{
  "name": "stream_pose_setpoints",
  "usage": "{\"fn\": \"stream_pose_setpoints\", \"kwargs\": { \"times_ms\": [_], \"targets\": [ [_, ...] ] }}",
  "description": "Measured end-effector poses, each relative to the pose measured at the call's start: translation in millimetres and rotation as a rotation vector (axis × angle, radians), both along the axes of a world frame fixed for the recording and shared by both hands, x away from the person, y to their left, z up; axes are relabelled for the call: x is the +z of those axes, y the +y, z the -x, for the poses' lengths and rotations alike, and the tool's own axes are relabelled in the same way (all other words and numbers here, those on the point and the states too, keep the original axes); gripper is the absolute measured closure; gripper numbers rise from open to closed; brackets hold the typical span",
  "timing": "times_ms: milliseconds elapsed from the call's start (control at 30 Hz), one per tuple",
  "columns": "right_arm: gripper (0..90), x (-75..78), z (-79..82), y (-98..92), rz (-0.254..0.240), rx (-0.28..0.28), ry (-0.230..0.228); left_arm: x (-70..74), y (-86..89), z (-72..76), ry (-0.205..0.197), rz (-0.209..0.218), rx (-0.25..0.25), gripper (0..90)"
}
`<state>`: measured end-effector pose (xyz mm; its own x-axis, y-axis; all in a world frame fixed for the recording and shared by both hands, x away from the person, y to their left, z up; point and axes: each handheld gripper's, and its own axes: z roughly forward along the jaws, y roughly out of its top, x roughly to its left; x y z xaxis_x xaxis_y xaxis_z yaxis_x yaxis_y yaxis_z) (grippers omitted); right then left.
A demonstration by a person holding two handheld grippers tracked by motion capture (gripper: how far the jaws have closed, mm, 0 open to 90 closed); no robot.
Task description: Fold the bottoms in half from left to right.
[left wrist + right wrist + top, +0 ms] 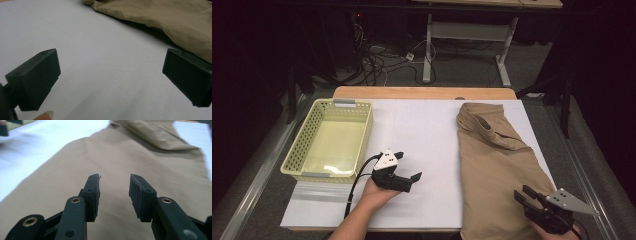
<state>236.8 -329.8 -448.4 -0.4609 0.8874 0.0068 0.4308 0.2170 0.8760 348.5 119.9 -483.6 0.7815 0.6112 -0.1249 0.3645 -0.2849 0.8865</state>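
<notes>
On the white worktop [422, 135] a pair of tan trousers [497, 165] lies flat along the right side, waistband at the far end and the legs running toward the person, the near end reaching past the worktop's near edge. At the far left stands a pale yellow basket [299, 150] of open lattice, with nothing in it. Between basket and trousers, near the middle of the worktop, the left tool [407, 170] sits low in the person's left hand [374, 192], pointing toward the trousers; its jaws stand wide apart with only bare white surface between them, as the left gripper view confirms, where the trousers [160, 17] cross the upper right, just beyond one jaw and not touched by it. A fingertip [46, 115] peeks in at the bottom of that view. A black cable [357, 182] loops from this tool down along the forearm. At the near right corner the right tool [523, 196] hovers over the lower end of the trousers, its grey three-cornered plate [569, 201] on top. From the right gripper view the right tool [114, 195] has its jaws partly apart, with no fabric pinched between them; the trousers [125, 157] stretch out beneath and ahead, slightly blurred, with a fold of the waistband at the far end.
</notes>
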Motion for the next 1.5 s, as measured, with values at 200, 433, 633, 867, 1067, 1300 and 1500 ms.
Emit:
{"fn": "stream_pose_setpoints", "kwargs": {
  "times_ms": [200,433,633,867,1067,1300,1500],
  "targets": [
    [60.3,6.3,-5.8,33.8,0.048,0.062,0.007,0.3,2.1,-0.2,0.012,0.015,0.024,0.9],
    [60.0,11.3,-26.1,83.8,0.074,0.173,-0.008,4.8,3.0,3.4,0.024,0.018,0.045,0.2],
    [59.4,8.5,-29.3,116.9,0.052,0.266,-0.010,16.9,11.2,8.2,0.061,-0.064,0.079,0.0],
    [60.2,-0.1,-21.7,131.9,0.089,0.333,0.006,7.4,20.9,27.8,0.058,-0.006,0.097,0.0],
    [65.9,-8.3,-25.3,145.2,0.186,0.337,0.040,3.9,20.4,30.4,0.054,0.001,0.058,0.0],
    [67.4,-26.7,-33.2,135.5,0.235,0.296,0.106,-0.7,16.8,35.1,0.043,-0.033,0.009,0.0],
    [70.5,-30.7,-32.4,123.9,0.240,0.283,0.115,-1.1,17.5,33.9,0.054,-0.024,0.006,0.0]
  ]
}}
